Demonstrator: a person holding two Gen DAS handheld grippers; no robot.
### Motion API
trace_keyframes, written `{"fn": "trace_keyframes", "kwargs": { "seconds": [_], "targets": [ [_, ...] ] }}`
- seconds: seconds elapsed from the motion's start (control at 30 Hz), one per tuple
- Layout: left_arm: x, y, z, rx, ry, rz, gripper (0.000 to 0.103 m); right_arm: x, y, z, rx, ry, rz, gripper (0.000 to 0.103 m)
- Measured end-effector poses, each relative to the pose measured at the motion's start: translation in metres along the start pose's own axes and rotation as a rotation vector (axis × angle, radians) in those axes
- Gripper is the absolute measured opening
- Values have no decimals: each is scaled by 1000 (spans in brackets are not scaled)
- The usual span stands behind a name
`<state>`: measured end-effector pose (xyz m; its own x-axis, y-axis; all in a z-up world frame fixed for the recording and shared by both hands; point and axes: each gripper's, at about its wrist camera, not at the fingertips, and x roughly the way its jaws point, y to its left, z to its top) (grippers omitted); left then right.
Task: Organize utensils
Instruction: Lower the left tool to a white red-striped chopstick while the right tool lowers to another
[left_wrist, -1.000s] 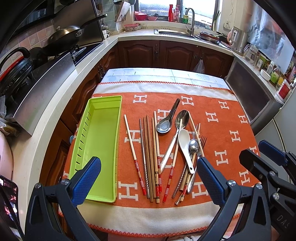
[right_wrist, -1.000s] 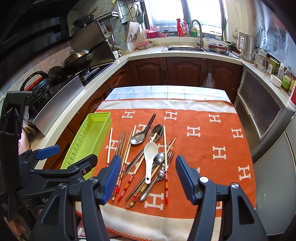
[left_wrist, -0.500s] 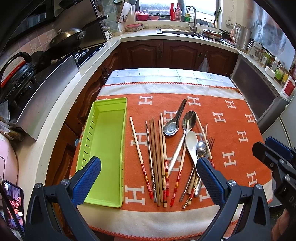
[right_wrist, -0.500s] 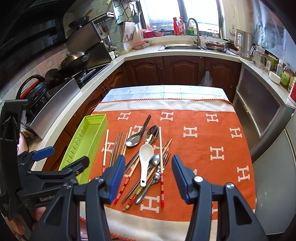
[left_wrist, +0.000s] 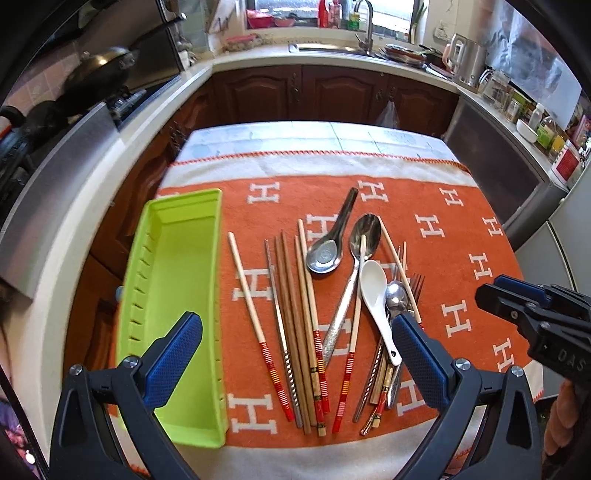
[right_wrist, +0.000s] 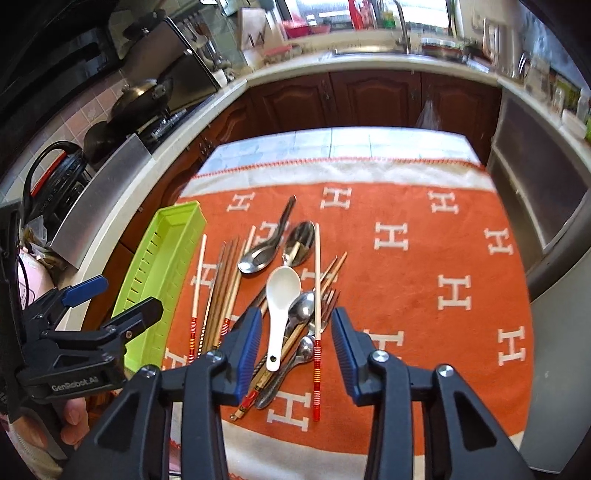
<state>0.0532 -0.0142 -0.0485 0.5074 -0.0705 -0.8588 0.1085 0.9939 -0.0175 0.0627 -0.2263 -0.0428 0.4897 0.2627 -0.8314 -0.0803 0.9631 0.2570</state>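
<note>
A pile of utensils lies on the orange cloth: several chopsticks, two steel spoons, a white ceramic spoon, a small spoon and a fork. Left of them sits an empty lime-green tray. My left gripper hovers open above the chopsticks' near ends, holding nothing. My right gripper hangs above the handles of the white spoon and small spoon; its jaws are closing, the pads not touching anything. It also shows in the left wrist view at the right edge.
The cloth covers a small table with its near edge just below the grippers. A counter with a stove and pans runs along the left, a sink at the back, and cabinets and appliances on the right.
Both grippers have moved down and closer to the utensils. The right gripper's jaws have narrowed markedly. The utensils and tray have not moved.
</note>
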Motion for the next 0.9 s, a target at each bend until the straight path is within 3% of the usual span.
{"fn": "trace_keyframes", "kwargs": {
  "seconds": [0.17, 0.33, 0.6, 0.77, 0.9],
  "targets": [
    [30, -2, -2, -21, 67, -81, 92, 33, -15, 6, 13, 72, 60, 23],
    [56, -10, -10, -1, 124, -119, 70, 60, -24, 13, 44, 137, 139, 18],
    [79, -12, -17, 10, 170, -144, 49, 103, -15, 20, -18, 218, 85, 16],
    [82, 3, -14, -33, 186, -169, 41, 122, -13, 19, -54, 250, 34, 9],
    [84, 18, -11, -80, 206, -204, 28, 126, -12, 20, -64, 255, 24, 4]
  ]
}}
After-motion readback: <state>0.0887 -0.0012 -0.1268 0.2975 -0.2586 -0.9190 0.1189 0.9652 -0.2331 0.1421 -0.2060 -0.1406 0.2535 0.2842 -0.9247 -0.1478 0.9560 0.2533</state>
